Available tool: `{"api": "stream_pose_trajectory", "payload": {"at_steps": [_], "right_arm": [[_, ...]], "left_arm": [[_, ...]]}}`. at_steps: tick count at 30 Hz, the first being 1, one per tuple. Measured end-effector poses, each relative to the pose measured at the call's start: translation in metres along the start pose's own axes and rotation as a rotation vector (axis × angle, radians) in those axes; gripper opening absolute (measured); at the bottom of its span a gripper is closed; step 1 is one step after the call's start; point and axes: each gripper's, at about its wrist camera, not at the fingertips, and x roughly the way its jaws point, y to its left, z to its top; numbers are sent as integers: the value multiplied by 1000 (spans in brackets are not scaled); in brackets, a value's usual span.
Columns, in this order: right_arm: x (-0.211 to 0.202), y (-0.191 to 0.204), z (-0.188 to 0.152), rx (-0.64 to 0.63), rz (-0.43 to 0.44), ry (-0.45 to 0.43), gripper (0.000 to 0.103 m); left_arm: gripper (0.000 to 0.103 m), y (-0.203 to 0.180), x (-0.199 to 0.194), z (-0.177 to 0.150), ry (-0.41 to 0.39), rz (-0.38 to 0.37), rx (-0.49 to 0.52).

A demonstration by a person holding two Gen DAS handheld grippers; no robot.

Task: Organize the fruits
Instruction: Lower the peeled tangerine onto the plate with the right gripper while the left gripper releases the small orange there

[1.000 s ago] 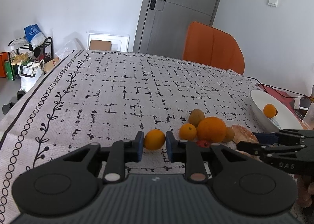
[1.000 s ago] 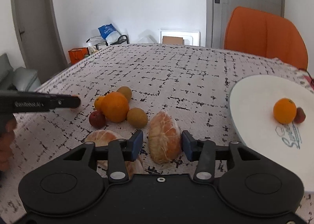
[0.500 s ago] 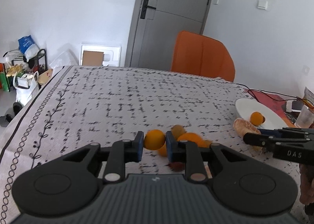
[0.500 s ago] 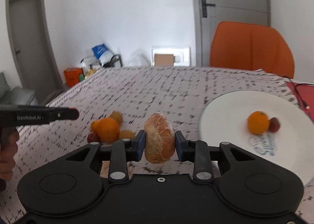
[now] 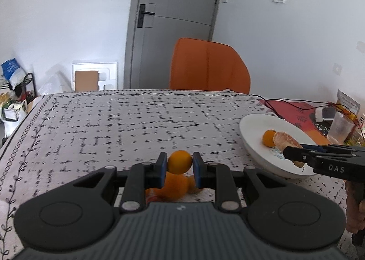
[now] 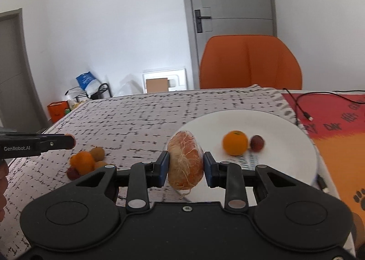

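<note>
My left gripper (image 5: 179, 165) is shut on a small orange (image 5: 179, 161) and holds it above the patterned tablecloth. Below it, blurred, lies the big orange (image 5: 175, 186) of the fruit pile. My right gripper (image 6: 186, 166) is shut on a peeled citrus piece (image 6: 186, 162) and holds it at the near rim of the white plate (image 6: 285, 123). On the plate lie an orange (image 6: 235, 142) and a small red fruit (image 6: 257, 143). The fruit pile (image 6: 83, 162) sits on the cloth at left, under the left gripper's fingertip (image 6: 68, 141). The left wrist view also shows the peeled piece (image 5: 284, 140) over the plate (image 5: 251, 132).
An orange chair (image 5: 208, 66) stands at the table's far side before a grey door. Right of the plate lies a red mat (image 6: 330, 111) with a black cable, a plastic cup (image 5: 341, 127) and small clutter. A hand (image 5: 354, 212) holds the right gripper.
The right gripper closed on the peeled piece, lifted it off the cloth and carried it to the plate. The left gripper rose with its small orange and swung right.
</note>
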Motion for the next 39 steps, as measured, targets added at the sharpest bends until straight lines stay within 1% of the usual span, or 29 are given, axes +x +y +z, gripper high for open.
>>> {"api": "stream_pose_trajectory", "payload": {"at_steps": [7, 18, 21, 31, 33, 35, 37, 39], "right_arm": [[-5, -21, -6, 30, -89, -20, 30], [-9, -53, -11, 72, -181, -52, 31], [-8, -62, -11, 101, -177, -60, 31], [-3, -76, -8, 130, -162, -73, 31], [-2, -78, -7, 138, -162, -74, 32], [-2, -80, -7, 144, -167, -84, 39], [-7, -79, -8, 140, -165, -96, 42], [-10, -79, -7, 146, -158, -99, 42]], "left_arm": [[22, -23, 10, 4, -1, -20, 34], [22, -66, 34, 14, 10, -64, 102], [22, -78, 43, 16, 20, -71, 120], [22, -111, 68, 21, 35, -91, 159], [22, -114, 72, 22, 39, -91, 164], [22, -117, 75, 21, 43, -92, 169], [22, -120, 78, 22, 47, -93, 172], [22, -121, 80, 22, 49, -96, 171]]}}
